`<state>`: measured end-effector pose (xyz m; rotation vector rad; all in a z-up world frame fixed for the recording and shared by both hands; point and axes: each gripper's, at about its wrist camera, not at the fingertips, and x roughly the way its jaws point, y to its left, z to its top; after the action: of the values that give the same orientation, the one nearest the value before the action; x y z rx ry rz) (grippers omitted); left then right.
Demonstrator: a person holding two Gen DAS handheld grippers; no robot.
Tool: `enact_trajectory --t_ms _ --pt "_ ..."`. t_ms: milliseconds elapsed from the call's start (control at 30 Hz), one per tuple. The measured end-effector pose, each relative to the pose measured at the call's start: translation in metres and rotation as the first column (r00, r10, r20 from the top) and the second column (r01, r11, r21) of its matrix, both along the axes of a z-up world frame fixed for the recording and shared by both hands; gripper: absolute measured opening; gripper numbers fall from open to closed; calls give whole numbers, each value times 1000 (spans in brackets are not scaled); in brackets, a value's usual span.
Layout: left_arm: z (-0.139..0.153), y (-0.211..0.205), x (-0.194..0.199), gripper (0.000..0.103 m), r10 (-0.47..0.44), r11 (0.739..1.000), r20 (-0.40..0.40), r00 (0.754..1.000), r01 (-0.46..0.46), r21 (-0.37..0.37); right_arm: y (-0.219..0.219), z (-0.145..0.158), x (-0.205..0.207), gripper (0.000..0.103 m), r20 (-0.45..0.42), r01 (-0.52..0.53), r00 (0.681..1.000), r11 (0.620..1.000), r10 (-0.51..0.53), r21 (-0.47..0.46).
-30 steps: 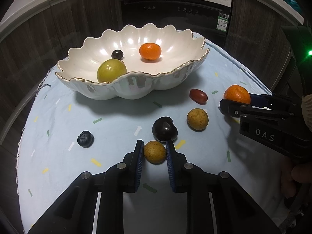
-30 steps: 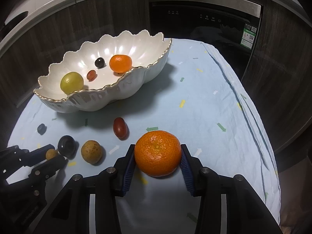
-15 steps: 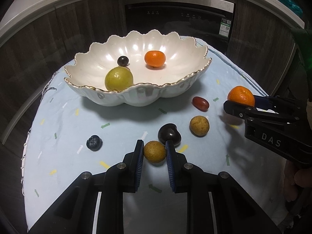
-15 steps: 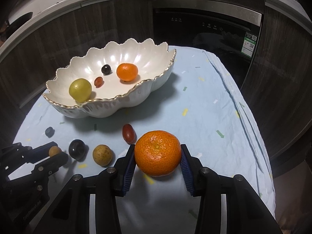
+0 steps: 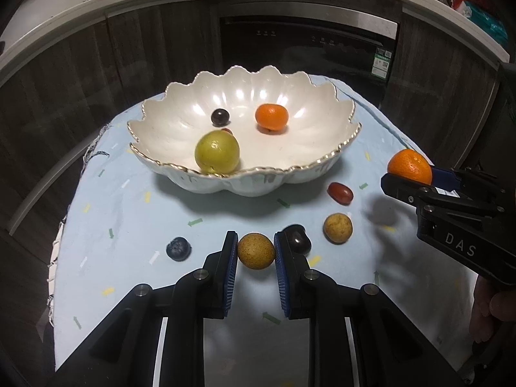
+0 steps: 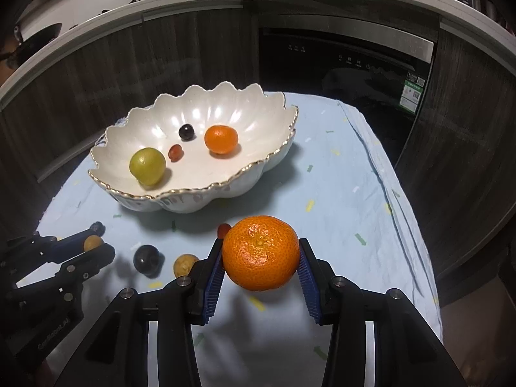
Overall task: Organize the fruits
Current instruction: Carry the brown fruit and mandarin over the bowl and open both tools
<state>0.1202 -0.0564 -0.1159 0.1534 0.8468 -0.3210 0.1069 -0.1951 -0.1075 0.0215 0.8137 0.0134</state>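
- Now, the left gripper (image 5: 256,251) is pinched tight on a small tan fruit (image 5: 255,251), blue pads pressing either side of its middle; it looks clear of the cloth, shadow showing beneath
- Over on the other side, the right gripper (image 6: 260,253) is clamped on a mandarin (image 6: 260,252), jaws set much wider, pads on its flanks and the dimpled stem end facing the camera; it too hangs above the cloth
- Handling, as a judgement: the tan fruit is light and firm with a rough skin, so a hold across the widest part should sit well; the mandarin is heavier, its peel soft and loose, so squeeze gently across the equator or it may bruise or roll out
- Just beyond the left gripper, a dark plum (image 5: 298,241) sits close behind the right-hand pad; a second tan fruit (image 5: 337,228) lies beside it, a red oblong fruit (image 5: 340,193) further back, and a blueberry (image 5: 178,248) off to the other side; all on the pale blue tablecloth (image 5: 129,213)
- Further out, the scalloped white bowl (image 6: 283,146) with its gold rim holds a green fruit (image 6: 147,165), a small red fruit (image 6: 175,152), a dark grape (image 6: 186,131) and a smaller mandarin (image 6: 221,139)
- Both loads look bound for that bowl; its rim is thin and likely fragile, so lower them in, don't drop; round fruit will roll towards the centre
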Motion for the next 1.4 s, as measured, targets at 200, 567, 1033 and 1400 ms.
enact_trajectory --t_ms 200,567,1033,1400 --pt "12 4 4 23 16 1000 15 1000 -16 -13 3 12 1 45 21 -3 1000 1000 3 1" --pt "33 16 18 23 50 998 50 997 -49 -31 14 35 11 45 66 -27 997 1000 27 1" --pt "48 34 53 23 78 997 73 994 -76 -34 27 49 33 45 83 -32 996 999 32 -5" --pt "57 39 82 23 60 998 81 995 -58 -29 33 55 51 45 66 -8 998 1000 8 -1"
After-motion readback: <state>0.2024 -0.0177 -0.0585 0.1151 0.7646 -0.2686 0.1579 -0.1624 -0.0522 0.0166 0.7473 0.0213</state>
